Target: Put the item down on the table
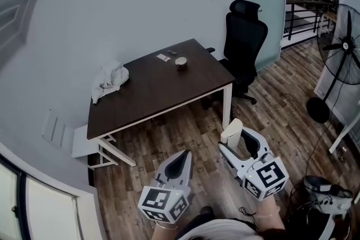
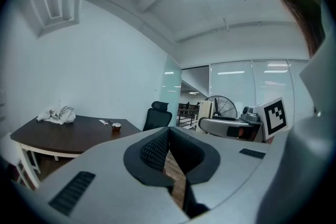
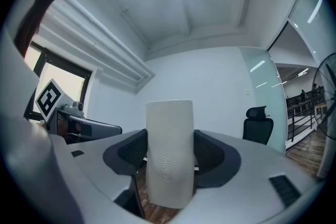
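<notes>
My right gripper [image 1: 235, 133] [image 3: 169, 152] is shut on a cream-white oblong item [image 3: 169, 152] [image 1: 231, 130], which stands upright between its dark pads and sticks out past them. It hangs over the wooden floor, short of the table's near right corner. The dark brown table [image 1: 147, 93] [image 2: 68, 136] on white legs stands farther ahead by the wall. My left gripper [image 1: 181, 163] [image 2: 167, 157] is shut with nothing in it, level with the right one and to its left, also above the floor.
On the table lie a crumpled white cloth [image 1: 110, 80] [image 2: 56, 114] at the left, a small round cup [image 1: 181, 62] [image 2: 116, 126] and a small flat object [image 1: 163, 57] at the far side. A black office chair [image 1: 244, 42] stands right of the table. A floor fan [image 1: 342, 45] stands at the right.
</notes>
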### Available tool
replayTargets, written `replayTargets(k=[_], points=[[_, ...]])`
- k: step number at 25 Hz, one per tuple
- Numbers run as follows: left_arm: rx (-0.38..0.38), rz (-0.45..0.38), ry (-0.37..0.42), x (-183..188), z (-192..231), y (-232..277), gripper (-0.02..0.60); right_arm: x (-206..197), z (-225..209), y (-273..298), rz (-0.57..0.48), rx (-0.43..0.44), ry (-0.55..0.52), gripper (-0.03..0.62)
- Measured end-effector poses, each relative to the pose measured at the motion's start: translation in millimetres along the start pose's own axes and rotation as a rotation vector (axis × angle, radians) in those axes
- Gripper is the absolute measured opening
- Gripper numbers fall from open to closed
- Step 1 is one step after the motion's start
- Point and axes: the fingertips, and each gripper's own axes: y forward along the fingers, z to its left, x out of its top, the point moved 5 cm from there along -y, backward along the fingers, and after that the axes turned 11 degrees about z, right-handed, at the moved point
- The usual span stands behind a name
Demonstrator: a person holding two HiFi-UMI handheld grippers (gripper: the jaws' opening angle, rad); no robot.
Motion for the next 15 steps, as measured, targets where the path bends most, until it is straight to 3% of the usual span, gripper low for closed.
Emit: replayTargets(k=[15], points=[[-0.054,-0.010,0.001,30,101,28,0.020,19,9,102,0.016,-0.046,0.035,0.282]])
